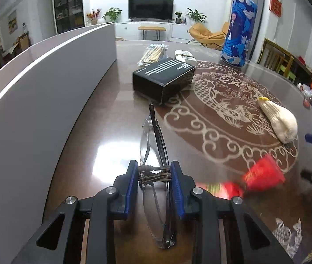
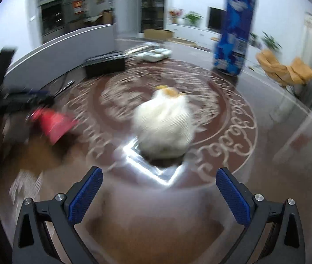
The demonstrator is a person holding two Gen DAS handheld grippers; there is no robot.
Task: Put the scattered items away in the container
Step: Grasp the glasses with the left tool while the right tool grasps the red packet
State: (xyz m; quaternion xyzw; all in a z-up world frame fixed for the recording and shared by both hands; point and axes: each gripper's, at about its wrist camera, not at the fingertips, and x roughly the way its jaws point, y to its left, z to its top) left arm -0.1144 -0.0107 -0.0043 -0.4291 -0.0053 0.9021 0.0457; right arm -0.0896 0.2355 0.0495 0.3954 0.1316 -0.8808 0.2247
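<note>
My left gripper (image 1: pixel 155 169) is shut on a pair of folded glasses (image 1: pixel 156 136), pads pressing the frame at its hinge end, low over the brown table. The container's white wall (image 1: pixel 46 77) runs along the left. My right gripper (image 2: pixel 159 176) stands wide open with nothing between its fingers. Just ahead of it lies a white knitted bundle with a yellow tip (image 2: pixel 163 123), apart from the pads. A red packet (image 2: pixel 55 125) lies to its left. The right wrist view is blurred.
A black box (image 1: pixel 164 77) lies beyond the glasses, with a packet of sticks (image 1: pixel 153 52) and a white object (image 1: pixel 185 55) behind it. A tall blue can (image 1: pixel 239 30) stands at the far right. The red packet (image 1: pixel 263 173) and bundle (image 1: pixel 279 118) lie right.
</note>
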